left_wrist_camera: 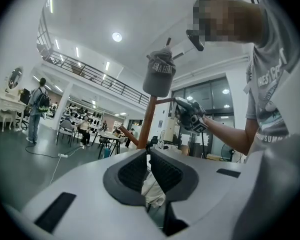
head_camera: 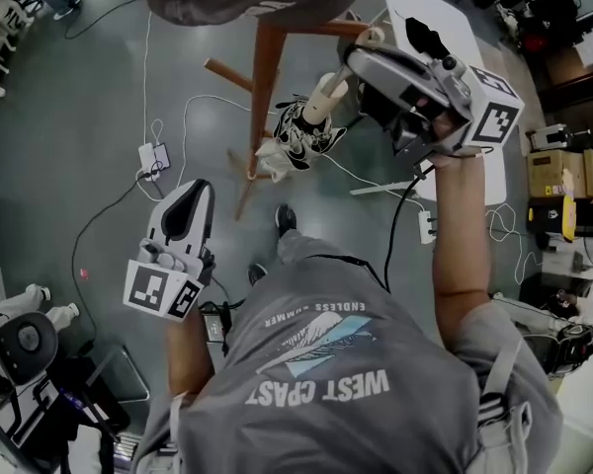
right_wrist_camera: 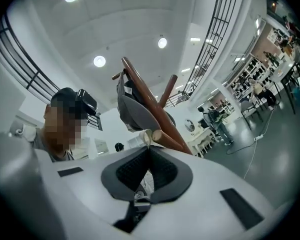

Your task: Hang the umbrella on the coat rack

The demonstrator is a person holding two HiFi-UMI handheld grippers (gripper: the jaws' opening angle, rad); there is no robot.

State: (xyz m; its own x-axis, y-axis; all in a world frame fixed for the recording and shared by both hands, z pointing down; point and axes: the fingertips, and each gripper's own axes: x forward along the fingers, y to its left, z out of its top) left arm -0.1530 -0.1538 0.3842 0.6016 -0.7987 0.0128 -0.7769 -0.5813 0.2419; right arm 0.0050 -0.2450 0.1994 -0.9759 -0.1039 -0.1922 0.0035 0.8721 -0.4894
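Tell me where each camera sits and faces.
Head view: on the head, steeply down; shirt, left gripper and right gripper show.
Left gripper view: on that gripper, level toward the coat rack; own jaws, right arm show.
Right gripper view: on that gripper, toward rack and ceiling; own jaws, shirt show.
Both gripper views share the cap on the rack.

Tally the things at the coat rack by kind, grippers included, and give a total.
Coat rack: 1
Cap: 1
Umbrella: 1
Grippers: 2, left gripper and right gripper
Total: 5
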